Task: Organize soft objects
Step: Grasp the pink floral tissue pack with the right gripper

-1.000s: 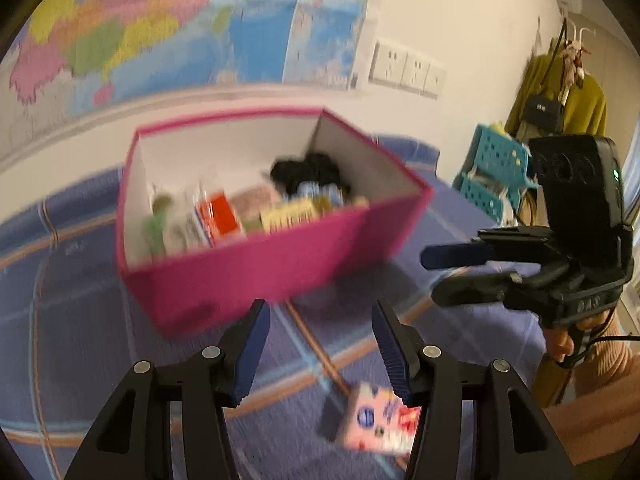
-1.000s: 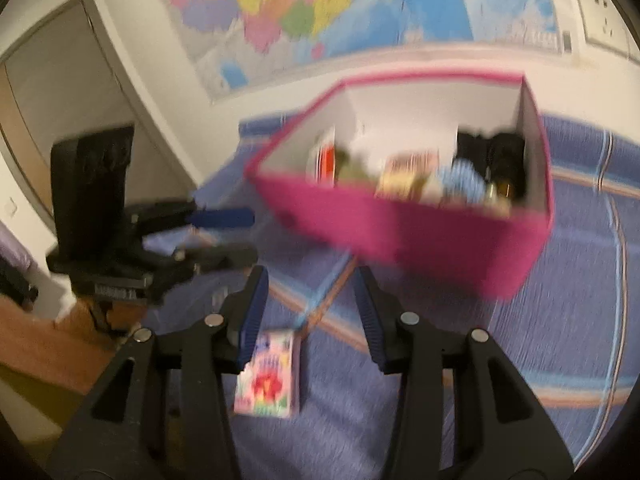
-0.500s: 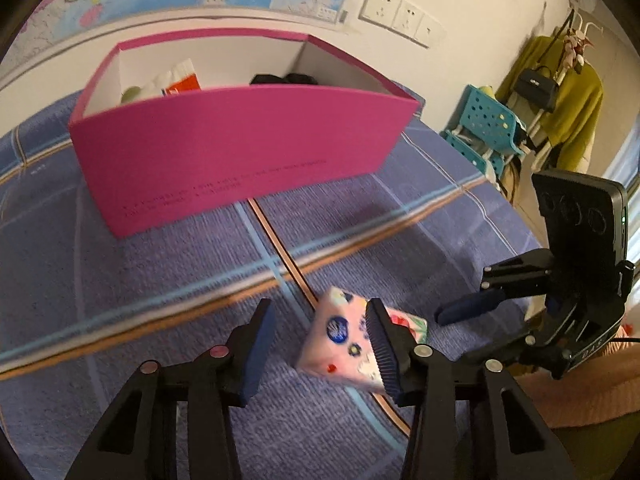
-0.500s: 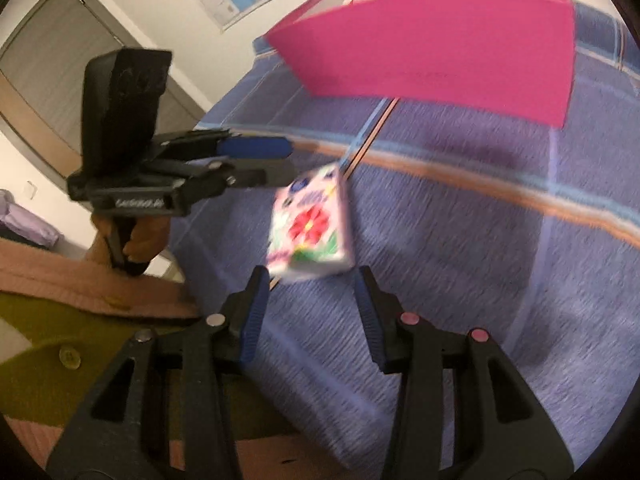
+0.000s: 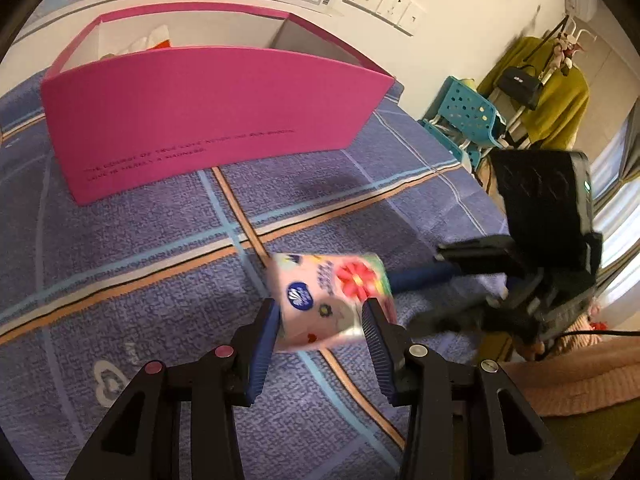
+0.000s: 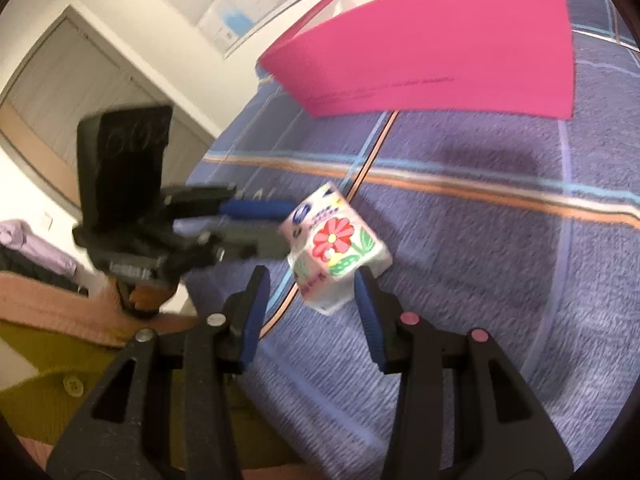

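Observation:
A pink flowered tissue pack [image 5: 326, 300] lies on the purple plaid cloth [image 5: 140, 280]. My left gripper [image 5: 322, 320] is open with the pack between its blue pads, close to both. My right gripper [image 6: 310, 296] is open; the same pack [image 6: 336, 246] sits just ahead, near its right pad. In the left wrist view the right gripper [image 5: 420, 292] reaches in from the right toward the pack. A pink open box [image 5: 208, 108] stands behind; it also shows in the right wrist view [image 6: 440, 52].
Items sit inside the box, mostly hidden by its front wall. A teal plastic chair [image 5: 468, 124] and a coat rack with a yellow coat [image 5: 556, 92] stand off the right edge. A door [image 6: 80, 92] and wall map are at the back.
Both grippers dropped low and closed in on the tissue pack. The pack went from lying ahead to sitting between the left gripper's pads.

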The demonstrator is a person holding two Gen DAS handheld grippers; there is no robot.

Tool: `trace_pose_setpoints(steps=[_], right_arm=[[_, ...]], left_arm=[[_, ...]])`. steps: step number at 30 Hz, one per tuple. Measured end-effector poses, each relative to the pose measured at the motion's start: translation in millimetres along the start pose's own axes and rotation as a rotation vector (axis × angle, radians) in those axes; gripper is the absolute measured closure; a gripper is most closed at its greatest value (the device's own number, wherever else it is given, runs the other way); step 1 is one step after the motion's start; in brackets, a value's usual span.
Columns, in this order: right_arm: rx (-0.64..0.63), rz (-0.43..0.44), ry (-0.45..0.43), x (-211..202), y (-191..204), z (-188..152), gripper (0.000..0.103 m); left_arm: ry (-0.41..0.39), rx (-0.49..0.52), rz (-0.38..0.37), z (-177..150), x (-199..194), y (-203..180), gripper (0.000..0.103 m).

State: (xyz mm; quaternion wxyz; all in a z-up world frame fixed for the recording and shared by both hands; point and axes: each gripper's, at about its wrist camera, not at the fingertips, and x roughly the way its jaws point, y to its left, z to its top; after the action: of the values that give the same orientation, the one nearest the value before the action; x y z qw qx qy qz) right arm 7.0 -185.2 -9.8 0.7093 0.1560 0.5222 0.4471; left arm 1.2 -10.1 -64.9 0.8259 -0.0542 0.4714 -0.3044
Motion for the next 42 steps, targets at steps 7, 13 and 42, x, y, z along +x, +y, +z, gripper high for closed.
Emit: trace_pose_setpoints(steps=[7,13,42], right_arm=[[0.066,-0.039,-0.051,-1.9,-20.2,17.9,0.056],[0.07,-0.099,-0.045,-1.2,-25.6,19.8,0.056],[0.011,-0.203,-0.093,-8.4,-4.9,22.3,0.068]], left_arm=[[0.008,-0.009,-0.018,3.7,10.5,-8.6,0.06],[0.012,-0.044,0.021,7.7,20.8,-8.8,0.06],[-0.025,0.011,0.073,29.2,18.0,-28.0,0.067]])
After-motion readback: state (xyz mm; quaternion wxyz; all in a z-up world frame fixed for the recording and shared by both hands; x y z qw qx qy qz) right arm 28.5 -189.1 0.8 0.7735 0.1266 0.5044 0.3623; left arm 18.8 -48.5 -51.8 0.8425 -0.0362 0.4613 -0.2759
